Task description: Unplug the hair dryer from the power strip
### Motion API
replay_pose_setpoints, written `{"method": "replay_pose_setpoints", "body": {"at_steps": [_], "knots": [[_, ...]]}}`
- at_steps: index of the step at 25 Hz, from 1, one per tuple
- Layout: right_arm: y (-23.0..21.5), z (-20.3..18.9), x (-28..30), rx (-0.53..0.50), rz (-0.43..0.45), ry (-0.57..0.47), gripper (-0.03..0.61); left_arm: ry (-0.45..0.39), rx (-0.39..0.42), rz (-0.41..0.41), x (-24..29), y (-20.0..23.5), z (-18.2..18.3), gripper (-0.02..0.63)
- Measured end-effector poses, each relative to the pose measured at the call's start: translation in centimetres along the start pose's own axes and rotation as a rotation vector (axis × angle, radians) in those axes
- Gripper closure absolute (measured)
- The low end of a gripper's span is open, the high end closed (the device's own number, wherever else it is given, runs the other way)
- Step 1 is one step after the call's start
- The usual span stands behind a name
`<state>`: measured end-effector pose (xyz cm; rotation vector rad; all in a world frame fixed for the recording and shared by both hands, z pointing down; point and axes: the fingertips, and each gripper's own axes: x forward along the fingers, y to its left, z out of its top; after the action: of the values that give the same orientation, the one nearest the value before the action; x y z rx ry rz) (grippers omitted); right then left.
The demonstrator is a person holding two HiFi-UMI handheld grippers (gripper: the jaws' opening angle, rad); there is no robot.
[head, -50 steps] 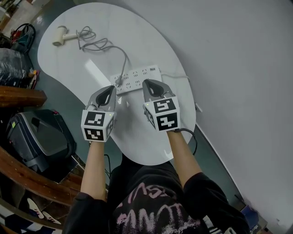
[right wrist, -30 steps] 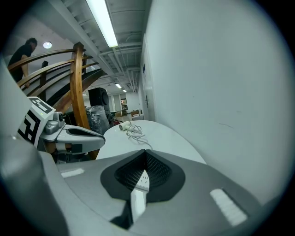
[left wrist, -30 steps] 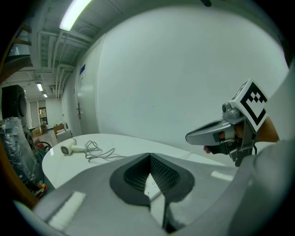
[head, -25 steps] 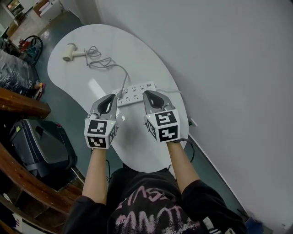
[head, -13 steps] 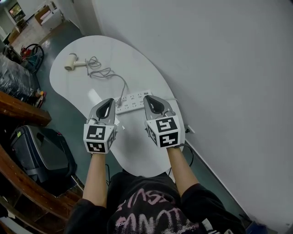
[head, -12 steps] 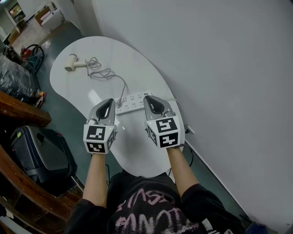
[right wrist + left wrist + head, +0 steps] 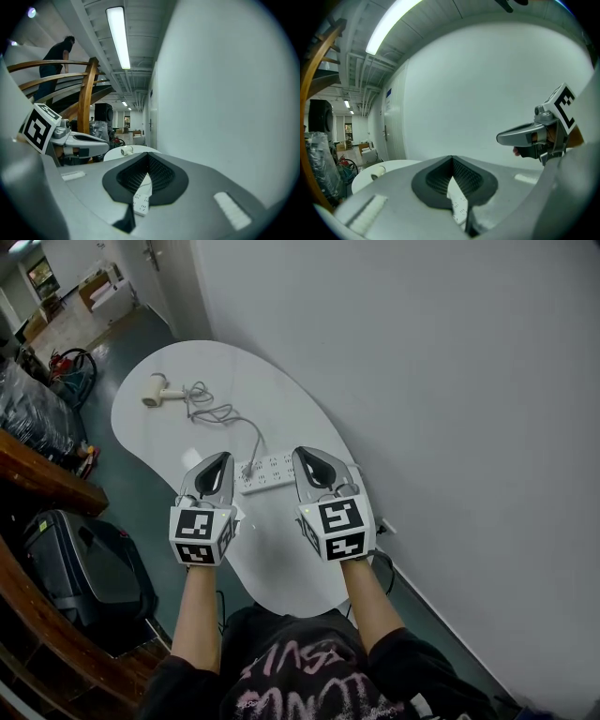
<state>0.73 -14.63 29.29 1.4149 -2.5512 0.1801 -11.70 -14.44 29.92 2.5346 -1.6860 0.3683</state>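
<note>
Your left tongs (image 7: 221, 459) and right tongs (image 7: 303, 454) are held side by side at the centre of the frame, each pair closed tip to tip with nothing gripped. The power strip (image 7: 272, 470) lies on the white worktop (image 7: 272, 559) just beyond and between the two tips. The hair dryer (image 7: 155, 392) rests at upper left, well apart, and its cord (image 7: 225, 415) runs to a plug (image 7: 247, 468) near the strip's left end
</note>
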Motion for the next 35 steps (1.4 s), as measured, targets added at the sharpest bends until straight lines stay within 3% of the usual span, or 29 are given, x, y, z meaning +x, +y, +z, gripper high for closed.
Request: {"method": "replay_pose_setpoints", "body": {"at_steps": [4, 19, 35], "knots": [[0.7, 1.7, -0.8, -0.057, -0.013, -0.036, 0.557, -0.039, 0.010, 0.013, -1.0, 0.5, 1.5, 0.607], [0.5, 6.3, -3.1, -0.053, -0.065, -0.201, 0.557, -0.168, 0.014, 0.056, -2.8, 2.0, 6.2, 0.607], [-0.5, 5.6, -4.2, -0.038, -0.096, -0.182, 0.558, -0.197, 0.039, 0.000, -2.6, -0.3, 7.0, 0.609]]}}
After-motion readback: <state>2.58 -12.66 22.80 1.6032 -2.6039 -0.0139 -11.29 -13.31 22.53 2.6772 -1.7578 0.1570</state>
